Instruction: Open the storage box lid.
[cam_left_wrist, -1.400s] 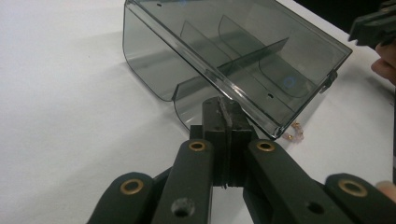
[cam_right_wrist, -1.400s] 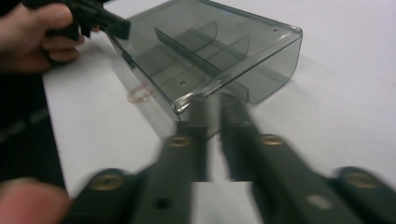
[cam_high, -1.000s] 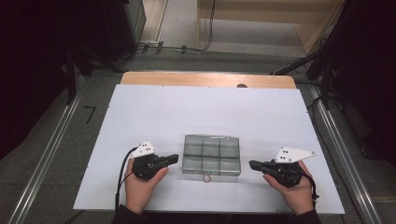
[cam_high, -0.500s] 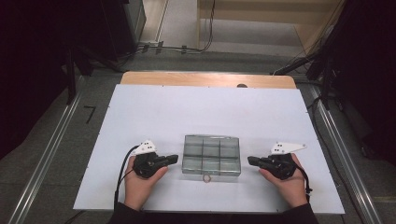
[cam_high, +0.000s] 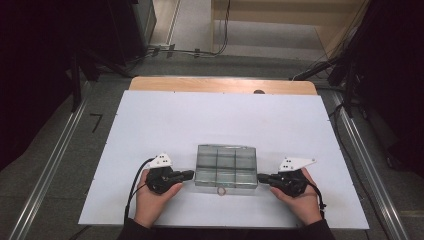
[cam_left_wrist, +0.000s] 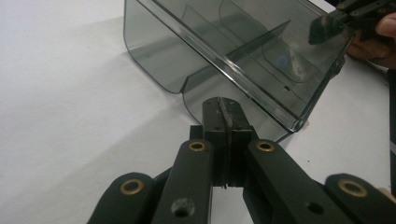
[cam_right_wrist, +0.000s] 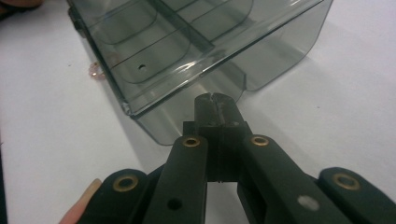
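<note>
Now both tongs, left (cam_high: 189, 174) and right (cam_high: 262, 177), pressed together, flank the smoky compartment box (cam_high: 226, 165) on the table (cam_high: 200, 120); next probably spread and grip.

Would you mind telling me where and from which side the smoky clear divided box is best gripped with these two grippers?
Probably by its short end walls, one gripper from each side. The box lies flat with its long edges facing the person, and the left gripper and right gripper, jaws shut, already point at opposite ends. Each thin upright wall would fit between opened jaws.
</note>
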